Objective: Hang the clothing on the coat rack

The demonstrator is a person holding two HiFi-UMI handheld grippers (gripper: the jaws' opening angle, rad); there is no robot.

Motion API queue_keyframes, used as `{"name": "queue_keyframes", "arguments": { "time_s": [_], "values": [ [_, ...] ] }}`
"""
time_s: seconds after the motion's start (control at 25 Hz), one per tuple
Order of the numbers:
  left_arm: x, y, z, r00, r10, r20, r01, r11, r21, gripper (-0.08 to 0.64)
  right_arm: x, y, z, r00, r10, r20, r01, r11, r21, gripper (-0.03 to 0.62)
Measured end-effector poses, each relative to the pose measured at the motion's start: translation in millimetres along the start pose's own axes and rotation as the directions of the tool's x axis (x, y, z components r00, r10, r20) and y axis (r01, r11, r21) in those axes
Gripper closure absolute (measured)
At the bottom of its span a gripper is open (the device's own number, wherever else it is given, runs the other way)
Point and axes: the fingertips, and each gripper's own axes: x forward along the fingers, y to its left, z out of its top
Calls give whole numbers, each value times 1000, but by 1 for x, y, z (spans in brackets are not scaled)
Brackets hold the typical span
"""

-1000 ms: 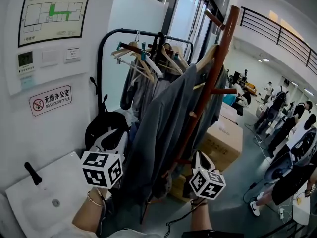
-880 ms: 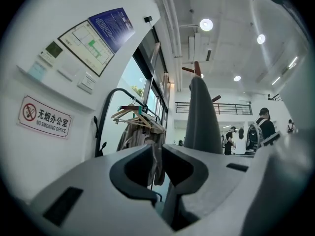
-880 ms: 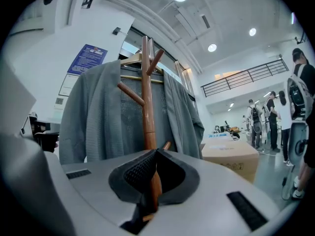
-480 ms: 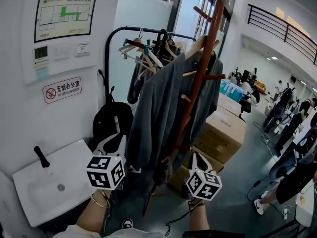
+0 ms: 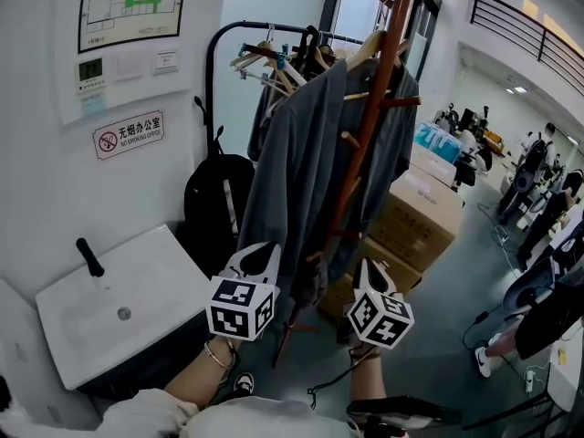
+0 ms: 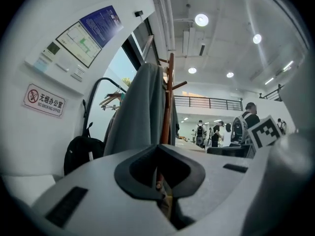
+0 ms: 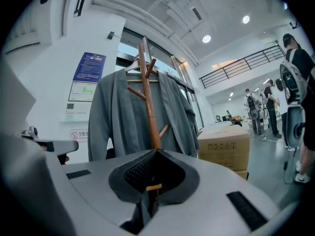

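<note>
A long grey garment point(image 5: 301, 181) hangs on a wooden hanger from the brown wooden coat rack point(image 5: 365, 144), draped on both sides of the pole. My left gripper point(image 5: 260, 258) is low in the head view, just short of the garment's lower left side. Its jaws are shut with nothing between them. My right gripper point(image 5: 365, 272) is beside the rack's lower pole, shut and empty too. The left gripper view looks up along the grey garment point(image 6: 138, 112) and the coat rack point(image 6: 167, 102). The right gripper view faces the garment point(image 7: 113, 117) spread around the coat rack point(image 7: 147, 102).
Behind the rack stands a black metal clothes rail point(image 5: 274, 35) with several hangers and dark clothes. A black backpack point(image 5: 219, 199) leans on the wall, above a white sink point(image 5: 119, 308). Cardboard boxes point(image 5: 420, 217) sit to the right, with people further off.
The head view has swung so the rack and garment sit higher and more central. The left gripper has moved right, nearer the right one. The garment stays hanging.
</note>
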Motion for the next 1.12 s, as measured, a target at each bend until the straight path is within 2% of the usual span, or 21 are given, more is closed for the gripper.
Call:
{"name": "queue_keyframes", "arguments": {
  "time_s": [0.16,0.32,0.76,1.12],
  "values": [
    [11,-13,-20,999,-23,-31,24,998,50,552,-2,1,-8,1000,3,-13,-3,1000,-23,569],
    [21,-20,-25,998,-58,-33,59,998,34,552,1,-1,-12,1000,-2,-11,2,1000,-28,569],
    [45,-13,-24,996,-86,-32,86,996,22,552,21,3,-6,1000,10,-23,-12,996,-91,569],
    [63,-12,-33,991,-112,-69,114,993,27,552,37,-1,-9,999,14,-32,-17,995,-97,571]
  ]
}}
